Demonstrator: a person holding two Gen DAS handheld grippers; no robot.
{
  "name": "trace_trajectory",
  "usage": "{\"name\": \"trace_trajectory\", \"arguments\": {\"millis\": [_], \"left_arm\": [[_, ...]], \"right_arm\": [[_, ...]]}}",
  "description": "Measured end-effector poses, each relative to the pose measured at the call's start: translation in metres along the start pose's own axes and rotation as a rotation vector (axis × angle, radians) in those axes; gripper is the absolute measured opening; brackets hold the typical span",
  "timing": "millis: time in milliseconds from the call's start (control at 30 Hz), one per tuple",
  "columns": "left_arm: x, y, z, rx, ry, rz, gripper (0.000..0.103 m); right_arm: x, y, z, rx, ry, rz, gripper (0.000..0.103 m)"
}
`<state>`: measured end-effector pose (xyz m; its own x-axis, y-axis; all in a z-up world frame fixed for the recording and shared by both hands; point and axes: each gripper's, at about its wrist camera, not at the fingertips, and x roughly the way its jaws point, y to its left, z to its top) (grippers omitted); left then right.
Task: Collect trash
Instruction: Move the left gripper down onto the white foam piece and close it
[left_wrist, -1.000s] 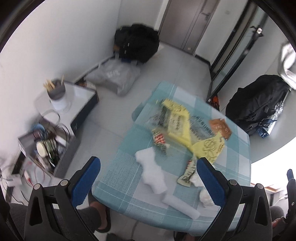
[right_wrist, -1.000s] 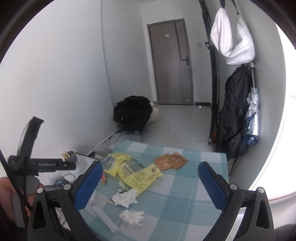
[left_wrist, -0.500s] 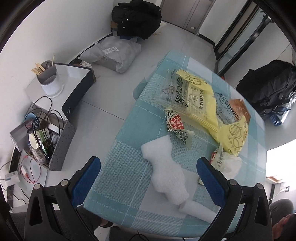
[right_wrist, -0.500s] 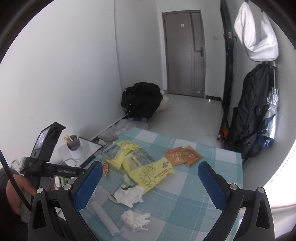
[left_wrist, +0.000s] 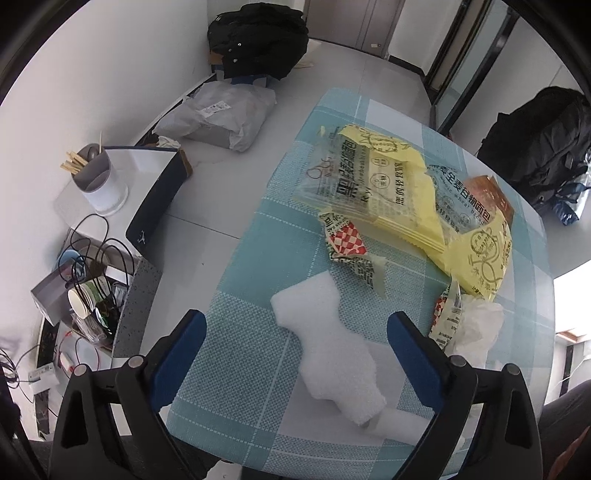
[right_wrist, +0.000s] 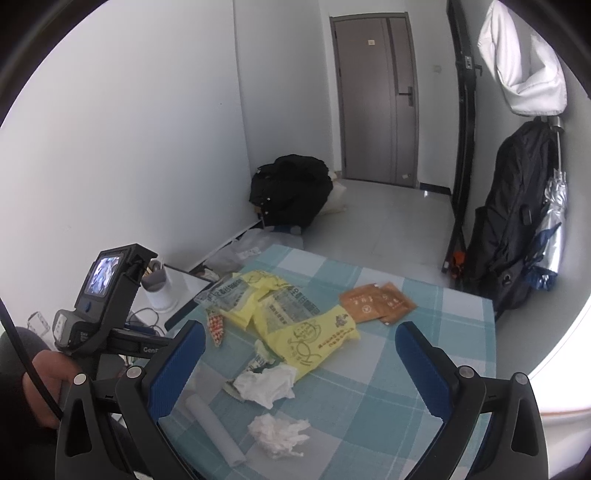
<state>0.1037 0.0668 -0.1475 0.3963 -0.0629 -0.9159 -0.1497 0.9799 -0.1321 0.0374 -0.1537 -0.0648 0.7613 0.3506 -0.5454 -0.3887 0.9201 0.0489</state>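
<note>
White foam sheet (left_wrist: 332, 354) on the table (left_wrist: 236, 347) lies untouched between the closing left hand-held gripper (left_wrist: 297, 325); right hand-held gripper (right_wrist: 299, 345) gapes empty above it.

My left wrist view looks steeply down from close above the near-left corner of the table (left_wrist: 236, 354), its far edge toward the top of the picture. My right wrist view sits farther back and lower-angled, facing across the table (right_wrist: 424, 369) toward the door (right_wrist: 373, 96). Both share the yellow wrappers (left_wrist: 388, 184) (right_wrist: 295, 325), the white foam roll (left_wrist: 332, 354) (right_wrist: 216, 432) and the black bag (left_wrist: 258, 37) (right_wrist: 291, 192) by the wall.
</note>
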Motion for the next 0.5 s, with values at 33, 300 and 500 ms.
{"name": "trace_trajectory", "arguments": {"millis": [33, 300, 500], "left_arm": [[0.0003, -0.0015, -0.0001, 0.005, -0.001, 0.002, 0.096], [0.0073, -0.0031, -0.0015, 0.014, 0.024, 0.007, 0.072], [0.0066, -0.0067, -0.0011, 0.022, 0.016, 0.008, 0.045]], "right_arm": [[0.0000, -0.0007, -0.0005, 0.005, 0.004, 0.000, 0.103], [-0.0011, -0.0059, -0.0025, 0.028, 0.014, 0.002, 0.103], [-0.0021, -0.0082, -0.0063, 0.030, 0.020, -0.012, 0.103]]}}
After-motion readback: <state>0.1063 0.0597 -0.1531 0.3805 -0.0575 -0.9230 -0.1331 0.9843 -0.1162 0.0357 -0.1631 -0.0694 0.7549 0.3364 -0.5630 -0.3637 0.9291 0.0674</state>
